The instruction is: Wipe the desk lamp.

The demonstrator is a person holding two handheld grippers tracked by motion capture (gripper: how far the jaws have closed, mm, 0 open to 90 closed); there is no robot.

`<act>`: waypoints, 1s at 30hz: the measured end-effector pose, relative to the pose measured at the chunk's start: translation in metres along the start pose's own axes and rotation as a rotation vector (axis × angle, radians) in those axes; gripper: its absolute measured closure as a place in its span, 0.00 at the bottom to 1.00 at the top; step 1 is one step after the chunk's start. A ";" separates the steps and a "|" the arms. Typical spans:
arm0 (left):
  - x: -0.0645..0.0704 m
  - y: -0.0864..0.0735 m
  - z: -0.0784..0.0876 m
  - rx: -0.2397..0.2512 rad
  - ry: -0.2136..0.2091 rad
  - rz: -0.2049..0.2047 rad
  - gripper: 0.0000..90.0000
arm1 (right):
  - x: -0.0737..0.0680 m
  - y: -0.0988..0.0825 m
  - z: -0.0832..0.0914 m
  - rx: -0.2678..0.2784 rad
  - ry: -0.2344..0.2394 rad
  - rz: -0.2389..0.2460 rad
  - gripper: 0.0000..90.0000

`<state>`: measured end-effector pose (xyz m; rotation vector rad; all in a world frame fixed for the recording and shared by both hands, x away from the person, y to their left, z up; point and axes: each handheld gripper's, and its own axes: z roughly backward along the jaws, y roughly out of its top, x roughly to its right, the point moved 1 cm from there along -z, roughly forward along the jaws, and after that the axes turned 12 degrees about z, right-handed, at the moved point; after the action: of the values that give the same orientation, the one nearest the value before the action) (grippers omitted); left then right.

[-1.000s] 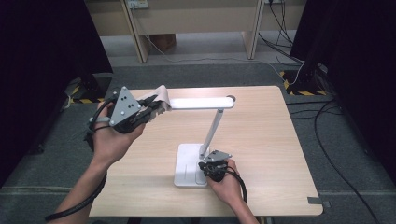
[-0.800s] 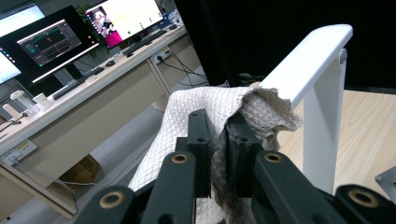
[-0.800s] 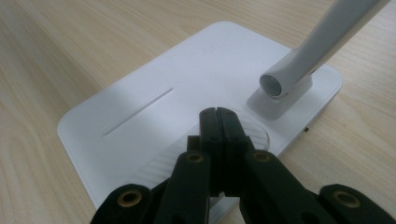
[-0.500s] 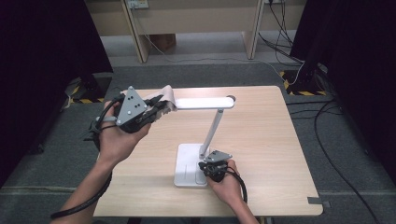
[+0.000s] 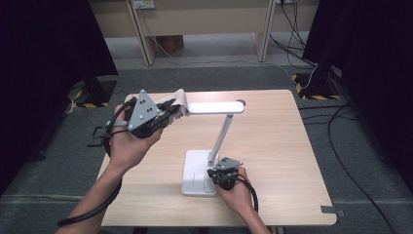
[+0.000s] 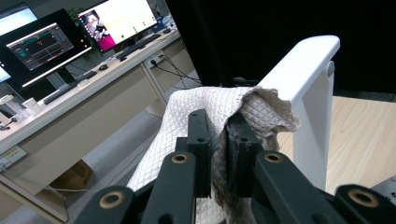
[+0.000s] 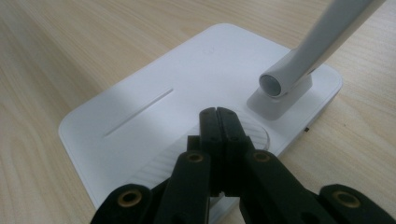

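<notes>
A white desk lamp stands on the wooden table, its flat head stretched out to the left. My left gripper is shut on a cream quilted cloth, which lies against the left end of the lamp head. In the left gripper view the cloth bunches between the black jaws beside the lamp head. My right gripper is shut with nothing in it, its tips pressed down on the lamp's base. In the right gripper view the closed jaws rest on the base's ribbed round pad near the stem.
The table stands on grey carpet; cables trail across the floor at the right. A long desk runs along the back. Monitors sit on it in the left gripper view.
My left hand has shifted slightly right along the lamp head with the cloth. The right hand has stayed on the base.
</notes>
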<state>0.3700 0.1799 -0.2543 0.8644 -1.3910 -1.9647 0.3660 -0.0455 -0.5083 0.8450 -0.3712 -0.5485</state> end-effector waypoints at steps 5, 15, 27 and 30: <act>0.004 0.002 -0.004 0.000 -0.008 -0.004 0.91 | 0.000 -0.001 0.000 0.004 -0.001 -0.002 1.00; 0.010 0.005 -0.010 -0.004 -0.021 -0.008 0.91 | 0.000 -0.001 0.000 0.008 -0.001 -0.001 1.00; 0.018 0.011 -0.019 -0.012 -0.046 -0.022 0.91 | -0.001 -0.002 0.000 0.014 -0.005 -0.002 1.00; 0.021 0.012 -0.022 -0.009 -0.052 -0.021 0.91 | -0.001 -0.002 0.000 0.013 -0.005 -0.003 1.00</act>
<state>0.3753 0.1475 -0.2524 0.8322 -1.4064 -2.0206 0.3648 -0.0459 -0.5096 0.8568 -0.3779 -0.5517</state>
